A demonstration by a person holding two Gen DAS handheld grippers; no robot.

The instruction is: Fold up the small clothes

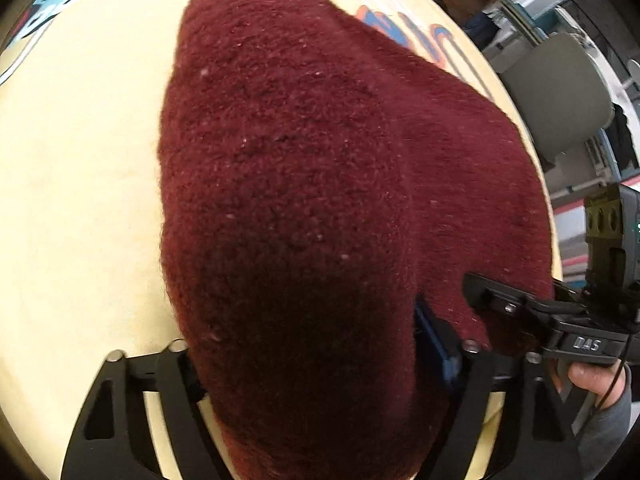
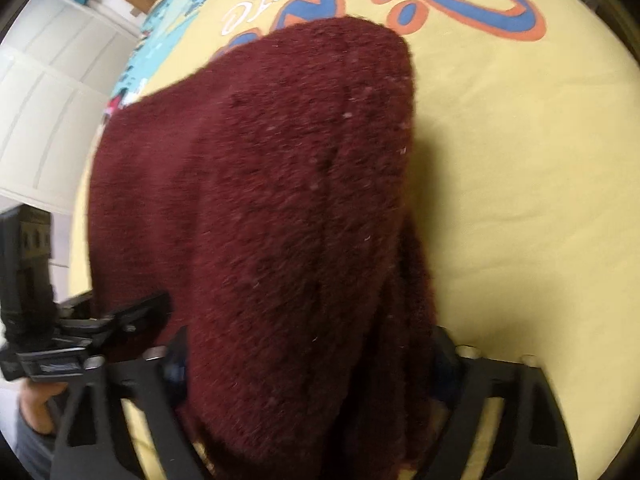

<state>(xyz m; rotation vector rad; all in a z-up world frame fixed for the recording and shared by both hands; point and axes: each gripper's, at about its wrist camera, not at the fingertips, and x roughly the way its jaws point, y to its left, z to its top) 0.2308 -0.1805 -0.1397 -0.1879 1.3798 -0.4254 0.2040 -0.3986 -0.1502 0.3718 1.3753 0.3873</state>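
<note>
A dark red fuzzy garment (image 1: 304, 184) fills most of both wrist views. It is bunched between the fingers of the left tongs (image 1: 320, 364) and hangs forward from them, its far part lying on the yellow printed cloth (image 1: 80, 200) that covers the bench. The left tongs are closed on the fabric, which fills the whole gap between the two black fingers; a blue pad shows on the inner face of one finger.

In the right wrist view the same garment (image 2: 272, 208) passes between the fingers of the right tongs (image 2: 308, 368), which are likewise clamped on a thick fold of it. The two tongs sit just beside each other along one edge of the garment: the right one (image 1: 532, 320) shows at the lower right of the left view, with the person's hand (image 1: 596, 380) behind it.

The yellow cloth (image 2: 520, 160) carries large blue and orange lettering beyond the garment. No container shows in either view.
</note>
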